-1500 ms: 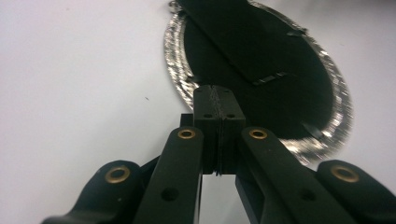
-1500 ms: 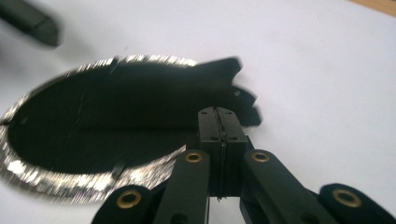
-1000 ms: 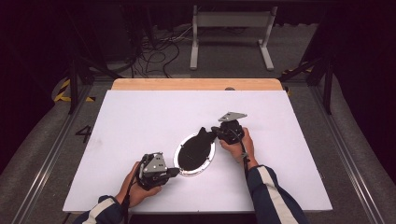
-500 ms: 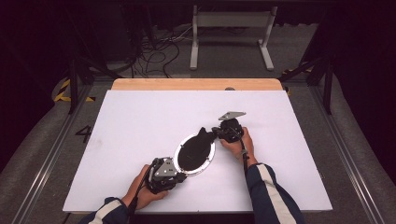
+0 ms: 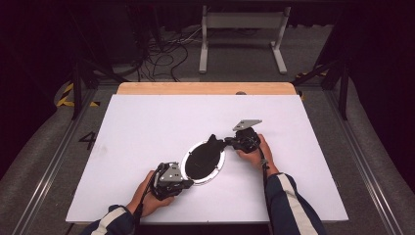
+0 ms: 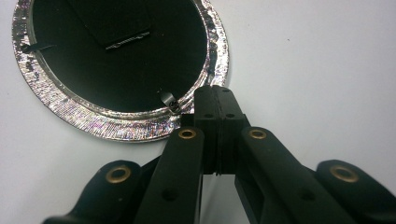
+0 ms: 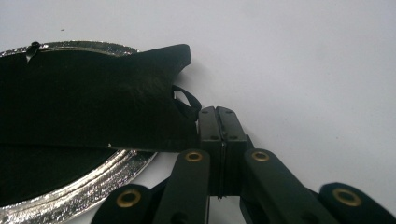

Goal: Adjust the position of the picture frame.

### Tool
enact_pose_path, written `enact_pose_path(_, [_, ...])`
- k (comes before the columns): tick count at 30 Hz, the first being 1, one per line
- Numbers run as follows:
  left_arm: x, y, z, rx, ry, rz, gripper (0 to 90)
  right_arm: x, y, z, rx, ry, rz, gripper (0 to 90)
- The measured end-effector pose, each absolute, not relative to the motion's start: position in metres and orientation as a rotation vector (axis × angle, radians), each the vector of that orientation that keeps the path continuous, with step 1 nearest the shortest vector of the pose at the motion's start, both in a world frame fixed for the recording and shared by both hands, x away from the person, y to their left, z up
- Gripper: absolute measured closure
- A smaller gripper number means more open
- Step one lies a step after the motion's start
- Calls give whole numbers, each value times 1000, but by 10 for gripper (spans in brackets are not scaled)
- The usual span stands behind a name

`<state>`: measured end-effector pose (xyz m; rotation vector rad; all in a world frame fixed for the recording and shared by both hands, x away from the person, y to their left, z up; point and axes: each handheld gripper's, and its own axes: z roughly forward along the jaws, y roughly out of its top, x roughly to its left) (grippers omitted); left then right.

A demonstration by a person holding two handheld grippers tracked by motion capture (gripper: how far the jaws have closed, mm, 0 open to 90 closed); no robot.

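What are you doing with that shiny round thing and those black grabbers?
A person at a white table holds a gripper in each hand. The left gripper, jaws together, is at the rim of a round silver frame lying face down. The right gripper, also closed, holds the edge of the frame's black backing flap, which is lifted.

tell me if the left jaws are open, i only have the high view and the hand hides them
observer: no, the left gripper is shut, jaws pressed together with the tips at the silver rim of the round frame.
operator: anything near the tips
observer: a small metal clip sits on the rim's inner edge, just beside them.
operator: and the right one
observer: the right gripper is shut too. Its tips are against the edge of the raised black flap, and a thin black loop hangs right beside them.
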<state>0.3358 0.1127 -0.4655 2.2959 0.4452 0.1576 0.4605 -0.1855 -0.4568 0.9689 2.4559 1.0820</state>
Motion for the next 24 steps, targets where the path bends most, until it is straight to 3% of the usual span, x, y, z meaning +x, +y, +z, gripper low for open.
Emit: enact_pose_path(24, [336, 112, -465, 2300, 447, 153, 894, 467, -179, -458, 990, 2434, 1109, 900])
